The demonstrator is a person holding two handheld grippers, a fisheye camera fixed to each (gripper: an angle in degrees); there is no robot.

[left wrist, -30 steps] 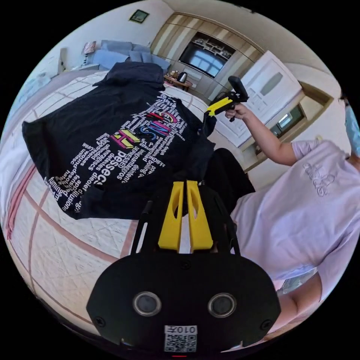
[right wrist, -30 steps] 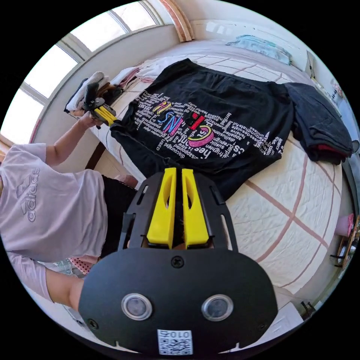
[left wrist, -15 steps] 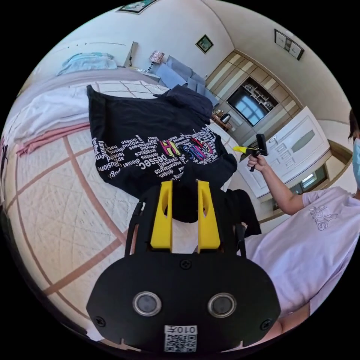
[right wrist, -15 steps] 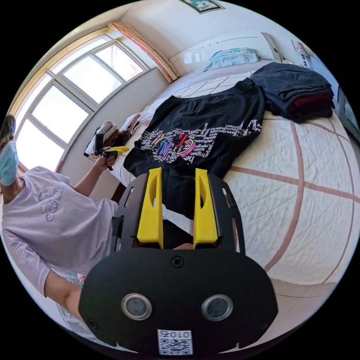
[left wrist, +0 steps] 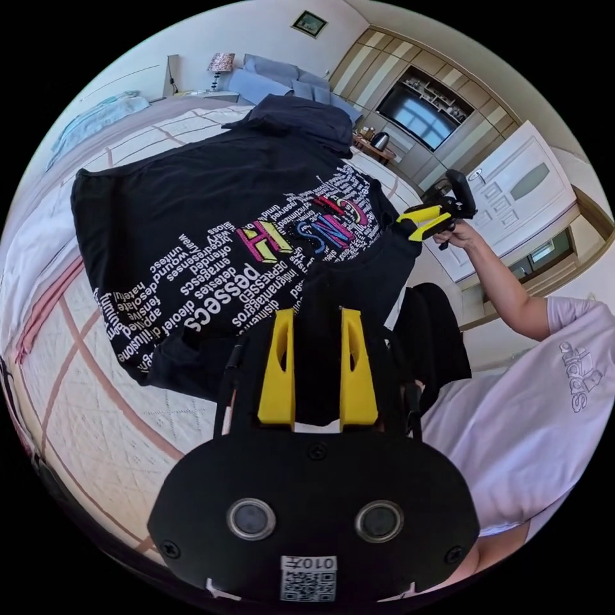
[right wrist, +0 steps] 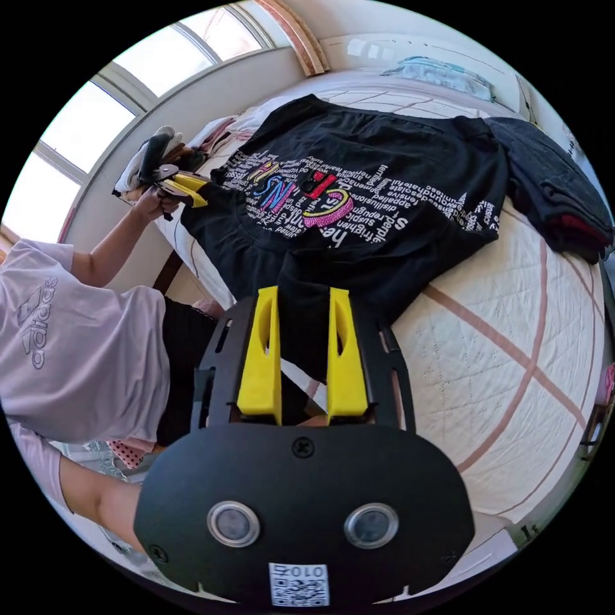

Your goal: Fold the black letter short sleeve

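Observation:
The black short-sleeve shirt (left wrist: 211,192) with white and coloured lettering lies spread flat on the bed, print up. In the left gripper view my left gripper (left wrist: 317,314) is open, and one black sleeve lies in the gap between its yellow jaws. My right gripper (left wrist: 405,229), in a hand, is open at the other sleeve's end. In the right gripper view the shirt (right wrist: 384,154) stretches away from my open right gripper (right wrist: 304,293), which has sleeve cloth between its jaws. My left gripper (right wrist: 205,193) stands open at the far sleeve.
The bed's cream quilt (right wrist: 512,359) has pink stripes. A stack of folded dark clothes (right wrist: 557,192) sits past the shirt's hem. A person in a lilac T-shirt (left wrist: 544,397) stands at the bed's edge. More clothes (right wrist: 160,144) are piled under the window.
Both grippers were shut on the shirt's near edge a second ago and have opened. They drew back half a second ago and now sit close over the sleeves again.

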